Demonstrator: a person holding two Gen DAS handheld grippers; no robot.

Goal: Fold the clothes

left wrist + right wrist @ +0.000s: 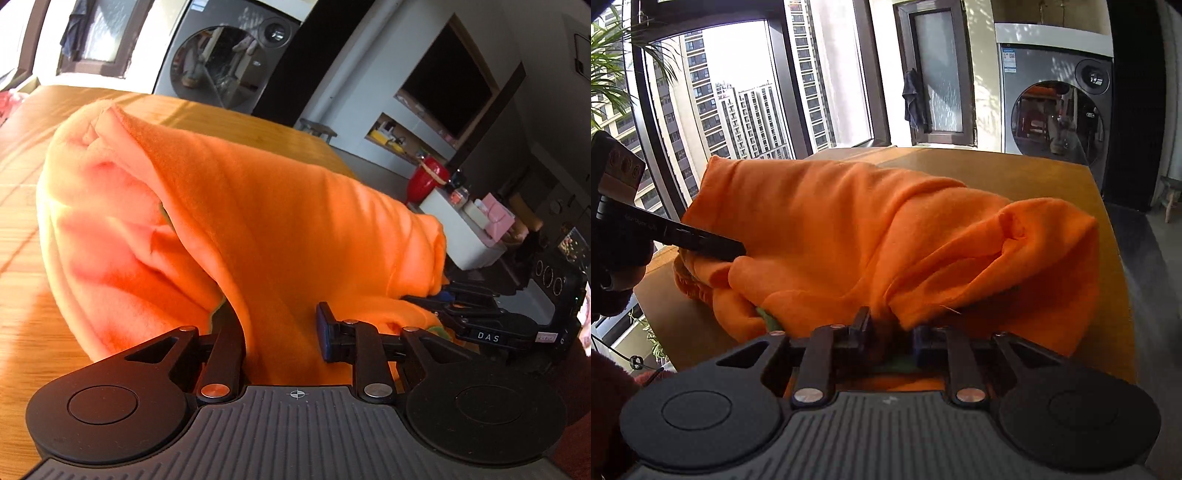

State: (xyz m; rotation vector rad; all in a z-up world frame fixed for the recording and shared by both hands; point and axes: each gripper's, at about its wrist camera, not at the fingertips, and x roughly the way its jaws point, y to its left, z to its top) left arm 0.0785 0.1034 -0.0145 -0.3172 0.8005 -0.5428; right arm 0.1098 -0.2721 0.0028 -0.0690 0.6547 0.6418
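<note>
With the left gripper (282,325) and the right gripper (890,328) each pinching an edge of the orange fleece garment (229,221) bunched on the wooden table (22,258), uneven pulling could let the thick fabric slip free.

You can read one label clearly — white letters "DAS" on the black body of the right gripper (441,295), at about four o'clock in your left wrist view. Other print is illegible.
</note>
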